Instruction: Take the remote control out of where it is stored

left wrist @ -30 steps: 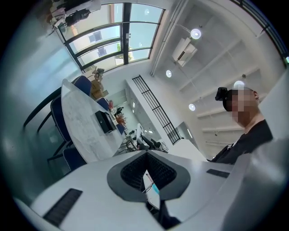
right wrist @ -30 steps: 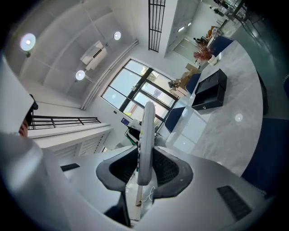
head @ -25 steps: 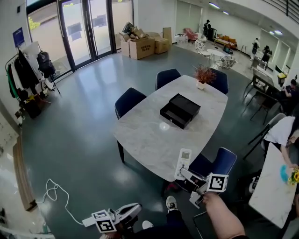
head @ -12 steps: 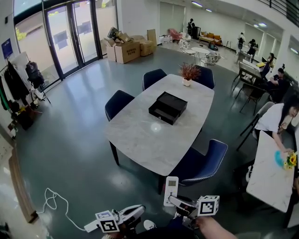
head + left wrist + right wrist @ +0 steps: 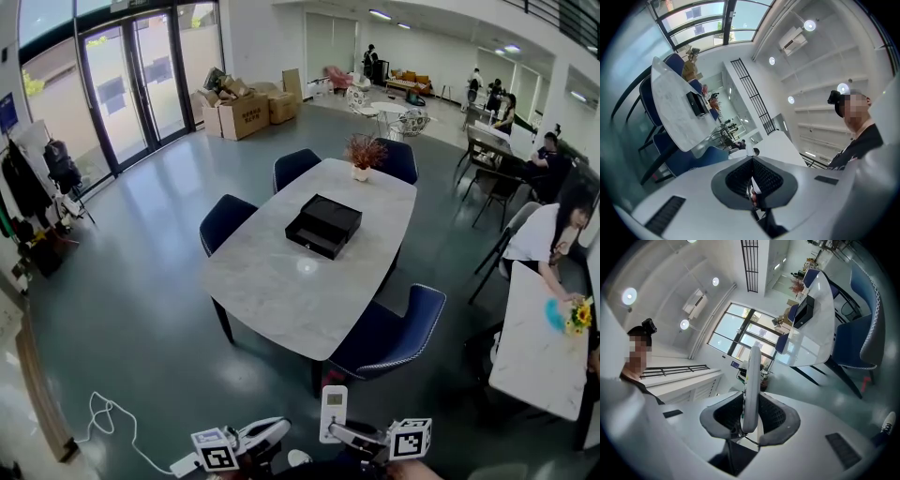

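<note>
The white remote control (image 5: pixel 333 412) stands upright at the bottom of the head view, with my right gripper (image 5: pixel 345 433) shut on its lower end. In the right gripper view the remote (image 5: pixel 751 380) rises edge-on between the two dark pads (image 5: pixel 776 417), which press on its sides. My left gripper (image 5: pixel 270 429) is low at the bottom left, its jaws closed together on nothing (image 5: pixel 752 180). The black drawer box (image 5: pixel 324 225) lies open on the marble table (image 5: pixel 272 291), well away from both grippers.
Blue chairs (image 5: pixel 389 328) ring the table, and a potted plant (image 5: pixel 361 155) stands at its far end. A white cable (image 5: pixel 108 412) lies on the floor at the left. People sit at tables on the right. Cardboard boxes (image 5: pixel 239 112) are stacked by the glass doors.
The view has backed away from the table. The right gripper with the remote has dropped from the table's near edge to the bottom of the frame. The left gripper stayed low.
</note>
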`<control>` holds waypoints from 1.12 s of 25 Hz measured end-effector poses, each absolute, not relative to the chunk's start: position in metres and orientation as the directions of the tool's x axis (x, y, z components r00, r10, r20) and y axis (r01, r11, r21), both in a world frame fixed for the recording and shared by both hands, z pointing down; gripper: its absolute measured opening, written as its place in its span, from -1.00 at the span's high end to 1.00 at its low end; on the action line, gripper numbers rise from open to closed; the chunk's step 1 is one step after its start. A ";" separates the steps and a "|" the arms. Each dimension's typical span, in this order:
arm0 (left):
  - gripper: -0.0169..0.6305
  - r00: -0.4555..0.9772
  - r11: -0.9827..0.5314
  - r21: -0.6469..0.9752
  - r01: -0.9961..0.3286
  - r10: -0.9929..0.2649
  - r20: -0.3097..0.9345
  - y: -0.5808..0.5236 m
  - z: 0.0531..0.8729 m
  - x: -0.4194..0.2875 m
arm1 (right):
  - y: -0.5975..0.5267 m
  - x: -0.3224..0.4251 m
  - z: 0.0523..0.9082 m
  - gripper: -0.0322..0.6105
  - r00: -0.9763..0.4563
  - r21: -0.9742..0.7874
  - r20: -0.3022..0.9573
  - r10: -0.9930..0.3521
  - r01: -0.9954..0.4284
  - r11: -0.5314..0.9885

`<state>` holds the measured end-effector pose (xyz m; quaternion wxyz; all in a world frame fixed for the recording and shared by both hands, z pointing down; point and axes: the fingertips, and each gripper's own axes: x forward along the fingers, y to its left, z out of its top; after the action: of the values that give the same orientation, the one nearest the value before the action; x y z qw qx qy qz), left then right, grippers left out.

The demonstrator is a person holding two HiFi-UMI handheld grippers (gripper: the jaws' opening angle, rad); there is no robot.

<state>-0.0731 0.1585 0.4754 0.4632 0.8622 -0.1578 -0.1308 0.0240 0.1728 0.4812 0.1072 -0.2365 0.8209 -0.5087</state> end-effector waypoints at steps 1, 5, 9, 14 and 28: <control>0.93 0.916 -0.520 0.840 -0.153 -0.394 -0.077 0.159 0.476 -0.073 | 0.173 0.024 0.480 0.56 -0.865 -0.886 0.059 -0.499 -0.276 0.373; 0.93 0.917 -0.523 0.838 -0.155 -0.391 -0.074 0.160 0.476 -0.069 | 0.177 0.021 0.477 0.56 -0.871 -0.878 0.040 -0.490 -0.264 0.398; 0.93 0.917 -0.530 0.834 -0.155 -0.390 -0.077 0.158 0.475 -0.067 | 0.176 0.023 0.478 0.56 -0.872 -0.879 0.037 -0.489 -0.262 0.399; 0.93 0.915 -0.525 0.835 -0.161 -0.398 -0.074 0.164 0.475 -0.068 | 0.182 0.020 0.480 0.56 -0.875 -0.885 0.035 -0.483 -0.252 0.392; 0.93 0.916 -0.529 0.834 -0.155 -0.393 -0.079 0.184 0.476 -0.063 | 0.205 0.020 0.481 0.56 -0.884 -0.884 0.028 -0.466 -0.240 0.402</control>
<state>-0.0625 0.1844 0.4758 0.4588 0.8647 -0.1584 -0.1296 0.0204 0.2052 0.4809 0.1120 -0.2127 0.8296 -0.5039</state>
